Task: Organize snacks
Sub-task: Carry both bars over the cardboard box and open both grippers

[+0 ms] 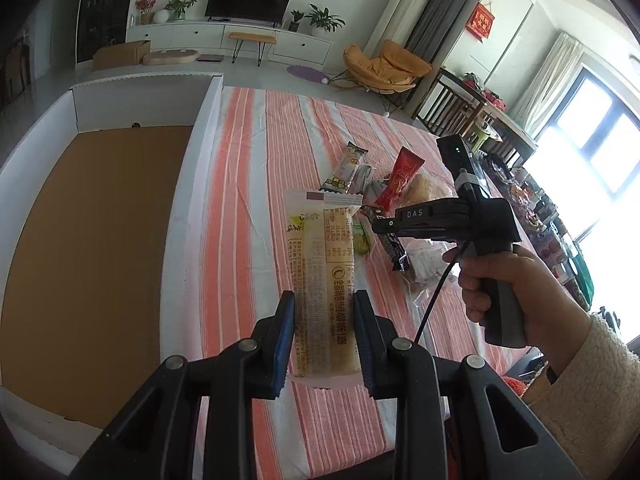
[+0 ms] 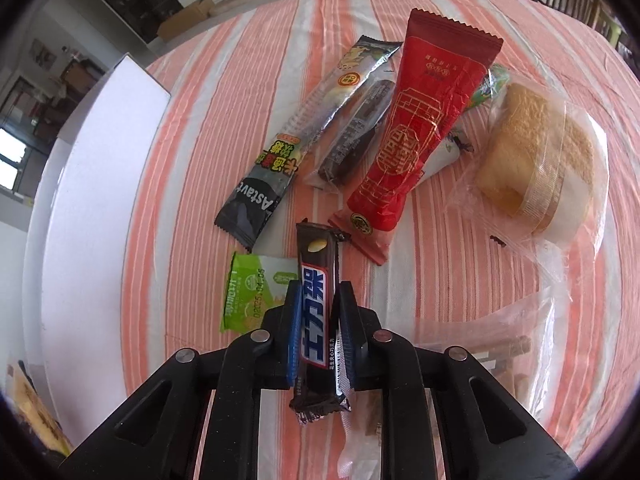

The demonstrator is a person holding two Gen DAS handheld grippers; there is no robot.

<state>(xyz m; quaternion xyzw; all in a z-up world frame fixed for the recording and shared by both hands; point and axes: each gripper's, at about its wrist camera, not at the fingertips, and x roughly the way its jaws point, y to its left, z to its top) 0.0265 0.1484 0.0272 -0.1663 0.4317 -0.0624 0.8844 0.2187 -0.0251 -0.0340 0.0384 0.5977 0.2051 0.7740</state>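
The left hand-held gripper (image 1: pixel 325 336) is closed on a long yellow cake pack (image 1: pixel 322 276), with one finger on each long side near its bottom end. The pack sticks out over the striped table (image 1: pixel 248 168), just beside the big white box (image 1: pixel 120 232) with the brown floor. This pack looks light and soft, so a hard squeeze could squash the cake inside; holding it by the sides near one end looks fine, but the far end may droop. The right hand-held gripper (image 2: pixel 319 334) is closed on a dark chocolate bar (image 2: pixel 318 312), pinching it across its middle, with the bar standing up between the fingers. The bar looks small, light and quite stiff, and its shiny wrapper may be slippery, so a firm hold on the flat sides seems best. More snacks lie on the table near it: a red pack (image 2: pixel 416 140), a green pack (image 2: pixel 256 292), a black pack (image 2: pixel 280 168) and a wrapped bread (image 2: pixel 536 148).
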